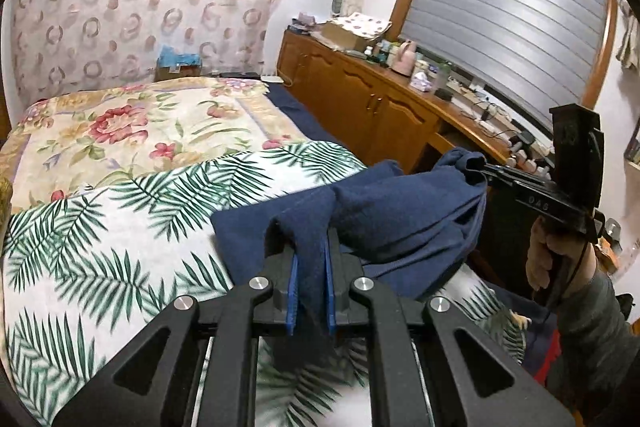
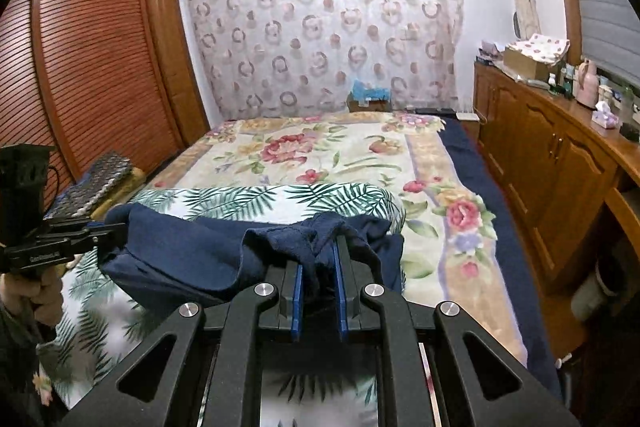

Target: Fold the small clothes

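The navy garment [image 1: 404, 223] hangs stretched between the two tools just above the near end of the bed, over the palm-leaf sheet [image 1: 100, 267]. The left gripper [image 1: 311, 251] is clamped on one bunched corner, cloth pinched between its blue pads [image 1: 293, 287]; the right gripper [image 2: 319, 259] is likewise closed on the opposite corner, a fold of fabric running down between its fingers. Holding both corners apart and lifted likely keeps the top edge taut so the piece can be laid flat or doubled over cleanly, which suggests the fold is at an early stage. The floral blanket [image 2: 320, 151] covers the far part of the bed, and a wooden cabinet [image 2: 552, 163] runs along the right. White lettering shows on the side of each tool body, but it is too small and blurred to read with confidence.
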Demonstrator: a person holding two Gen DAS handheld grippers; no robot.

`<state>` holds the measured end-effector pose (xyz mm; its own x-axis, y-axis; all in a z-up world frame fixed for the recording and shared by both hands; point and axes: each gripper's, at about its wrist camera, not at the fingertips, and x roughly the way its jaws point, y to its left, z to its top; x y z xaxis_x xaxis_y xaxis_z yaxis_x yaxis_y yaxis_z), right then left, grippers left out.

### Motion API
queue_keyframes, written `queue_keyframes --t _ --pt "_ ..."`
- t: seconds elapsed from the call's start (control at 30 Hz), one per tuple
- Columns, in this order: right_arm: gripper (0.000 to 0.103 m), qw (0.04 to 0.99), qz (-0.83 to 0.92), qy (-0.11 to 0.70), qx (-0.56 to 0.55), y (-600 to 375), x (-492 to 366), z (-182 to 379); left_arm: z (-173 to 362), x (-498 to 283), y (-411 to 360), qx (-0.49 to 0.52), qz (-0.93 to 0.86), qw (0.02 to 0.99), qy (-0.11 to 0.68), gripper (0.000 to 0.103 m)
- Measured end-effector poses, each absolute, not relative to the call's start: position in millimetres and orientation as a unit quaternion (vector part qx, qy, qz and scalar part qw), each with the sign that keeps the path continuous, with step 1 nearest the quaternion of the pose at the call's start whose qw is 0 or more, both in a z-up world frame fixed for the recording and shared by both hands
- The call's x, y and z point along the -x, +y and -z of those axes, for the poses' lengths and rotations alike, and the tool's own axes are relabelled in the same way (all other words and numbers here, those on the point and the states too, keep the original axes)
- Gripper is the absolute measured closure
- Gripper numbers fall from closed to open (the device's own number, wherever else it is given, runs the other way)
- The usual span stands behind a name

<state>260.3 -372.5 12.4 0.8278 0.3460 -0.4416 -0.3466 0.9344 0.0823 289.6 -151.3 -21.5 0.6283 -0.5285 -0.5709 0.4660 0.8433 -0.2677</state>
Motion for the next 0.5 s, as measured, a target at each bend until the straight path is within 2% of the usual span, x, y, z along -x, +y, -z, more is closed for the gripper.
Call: queue_keyframes --t 0.13,0.23,0.3,0.37,0.5 --pt "0.09 0.952 -0.176 0.249 0.005 -357.8 -294.8 -11.1 26.3 -302.5 -152.4 0.045 0.268 0.901 0.337 0.088" --pt "0.09 0.951 -0.177 0.255 0.011 -351.5 -308.0 -17.2 25.5 -305.4 -149.8 0.039 0.27 0.903 0.332 0.081" --pt "0.09 0.95 -0.176 0.258 0.015 -349.5 -318.0 -18.4 23.5 -304.3 -145.6 0.034 0.264 0.908 0.322 0.066" --pt "0.09 0.949 -0.177 0.261 0.017 -346.3 -323.3 -17.2 19.3 -303.1 -141.1 0.024 0.251 0.918 0.306 0.057" --pt "0.09 0.95 -0.165 0.264 0.029 -341.6 -332.3 -16.9 18.2 -305.3 -135.4 0.023 0.255 0.919 0.3 0.032"
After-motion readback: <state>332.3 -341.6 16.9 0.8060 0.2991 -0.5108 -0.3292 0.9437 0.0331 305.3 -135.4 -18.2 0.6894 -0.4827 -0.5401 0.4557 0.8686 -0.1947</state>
